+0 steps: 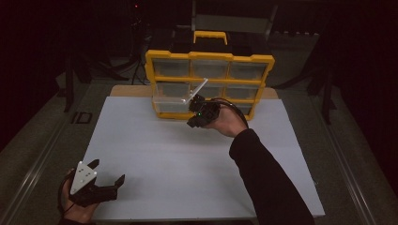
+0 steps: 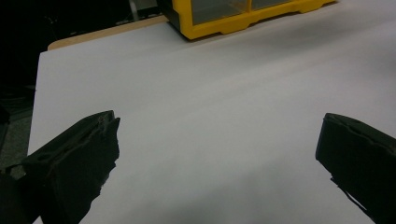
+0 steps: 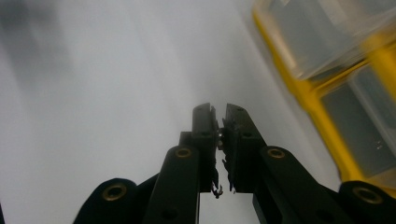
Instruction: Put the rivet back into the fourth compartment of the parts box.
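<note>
A yellow organiser cabinet [image 1: 209,57] with clear drawers stands at the far middle of the white table [image 1: 155,154]. One clear drawer [image 1: 170,106] at its lower left is pulled out. My right gripper [image 1: 191,123] hovers just in front of that drawer, tilted down at the table. In the right gripper view its jaws [image 3: 219,112] are shut with a thin gap. A tiny glinting metal piece [image 3: 218,134] seems pinched between them, and the cabinet [image 3: 322,116] blurs past on the right. My left gripper [image 1: 109,170] rests wide open at the near left corner, nothing between its fingers [image 2: 217,135].
The cabinet's black top carries a yellow handle [image 1: 210,36]. A wooden board edge [image 2: 107,31] shows beyond the white sheet. Dark floor and stands surround the table; a small black object [image 1: 81,117] lies off its left side.
</note>
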Demonstrator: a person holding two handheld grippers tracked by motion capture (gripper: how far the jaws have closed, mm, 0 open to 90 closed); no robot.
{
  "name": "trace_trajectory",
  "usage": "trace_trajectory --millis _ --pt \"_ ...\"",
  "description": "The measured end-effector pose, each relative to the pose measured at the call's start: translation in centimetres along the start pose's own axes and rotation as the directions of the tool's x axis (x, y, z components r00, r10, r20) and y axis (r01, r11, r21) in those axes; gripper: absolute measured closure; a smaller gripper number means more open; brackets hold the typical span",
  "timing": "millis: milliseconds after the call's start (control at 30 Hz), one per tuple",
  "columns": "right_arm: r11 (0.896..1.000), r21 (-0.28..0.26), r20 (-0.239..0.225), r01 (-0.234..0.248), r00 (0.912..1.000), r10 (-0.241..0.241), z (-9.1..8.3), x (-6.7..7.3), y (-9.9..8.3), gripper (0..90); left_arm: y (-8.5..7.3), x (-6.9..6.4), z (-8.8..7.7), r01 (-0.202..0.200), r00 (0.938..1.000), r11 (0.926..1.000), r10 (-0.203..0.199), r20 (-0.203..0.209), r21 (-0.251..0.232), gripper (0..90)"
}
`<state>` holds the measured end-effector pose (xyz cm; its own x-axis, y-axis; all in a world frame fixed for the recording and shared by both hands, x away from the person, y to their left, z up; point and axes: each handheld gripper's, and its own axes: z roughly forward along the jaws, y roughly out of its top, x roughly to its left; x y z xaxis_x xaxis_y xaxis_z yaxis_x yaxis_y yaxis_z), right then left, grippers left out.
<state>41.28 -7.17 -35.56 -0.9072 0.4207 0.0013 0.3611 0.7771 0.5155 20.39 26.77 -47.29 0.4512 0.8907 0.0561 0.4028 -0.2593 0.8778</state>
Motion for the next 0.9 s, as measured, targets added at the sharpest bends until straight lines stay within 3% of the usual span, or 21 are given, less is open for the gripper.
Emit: trace_trajectory --millis 267,400,800,900 --pt "0.993 -0.100 0.031 -0.060 0.9975 0.064 -1.6 -1.0 0.7 82.9 0.0 0.1 -0.1 0.000 1.0000 1.0000 0.000 -0.002 0.001 0.1" --pt "0.982 -0.166 0.046 -0.087 0.9943 0.096 -2.2 -1.6 1.2 82.9 0.0 0.1 -0.1 0.003 1.0000 1.0000 -0.003 -0.002 0.000 0.1" --pt "0.951 -0.277 0.108 -0.140 0.9786 0.175 -3.1 -2.3 2.9 82.9 -0.1 0.2 -0.1 0.005 1.0000 1.0000 -0.005 -0.004 0.000 0.1" --pt "0.939 -0.308 0.121 -0.156 0.9721 0.201 -2.9 -2.6 3.4 82.9 -0.1 0.2 -0.2 0.008 1.0000 1.0000 -0.008 -0.004 -0.004 0.1"
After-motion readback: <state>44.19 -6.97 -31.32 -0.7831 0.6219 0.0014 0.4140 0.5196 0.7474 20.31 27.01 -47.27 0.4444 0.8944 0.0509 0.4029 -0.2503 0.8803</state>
